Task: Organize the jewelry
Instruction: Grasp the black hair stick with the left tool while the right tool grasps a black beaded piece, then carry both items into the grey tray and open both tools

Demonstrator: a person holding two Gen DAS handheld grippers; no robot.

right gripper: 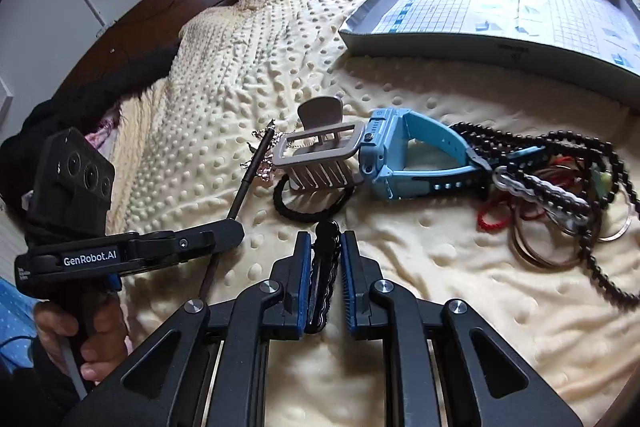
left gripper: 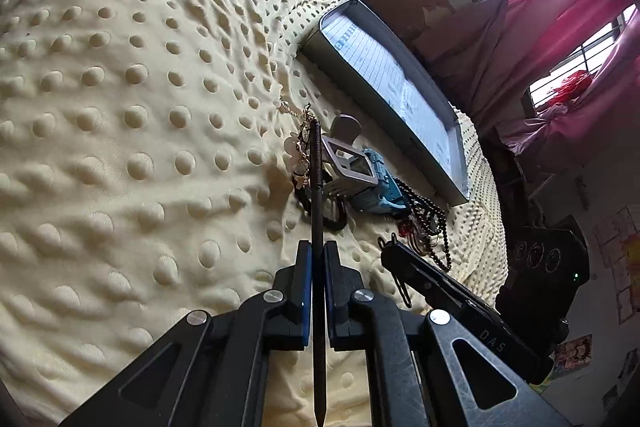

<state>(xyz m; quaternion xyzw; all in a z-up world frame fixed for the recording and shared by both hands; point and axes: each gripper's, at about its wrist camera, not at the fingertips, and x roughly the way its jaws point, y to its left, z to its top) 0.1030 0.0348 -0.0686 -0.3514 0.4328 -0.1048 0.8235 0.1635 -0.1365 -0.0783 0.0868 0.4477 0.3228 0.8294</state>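
**Both grippers loaded over the jewelry pile**

While the cream dimpled foam bedcover (right gripper: 440,307) fills most of both views, the left gripper (left gripper: 318,259) has its fingers pressed on a thin dark threaded stick (left gripper: 317,187), whose far tip reaches a small gold-and-white beaded trinket (left gripper: 298,151) lying at about 11 o'clock from the grey plastic claw hair clip (right gripper: 320,155). A black elastic hair band (right gripper: 308,211) loops under that clip. At the clip's 3 o'clock, touching it, lies a light blue wristwatch (right gripper: 404,155). Further toward 3 o'clock sits a tangle of black bead strands (right gripper: 560,163), thin copper-coloured bangles (right gripper: 540,251) and red cord. The right gripper (right gripper: 326,255) clamps a black wavy hair clip (right gripper: 325,267). At 1 o'clock lies a shallow grey cardboard box (right gripper: 500,39) lined with printed paper.
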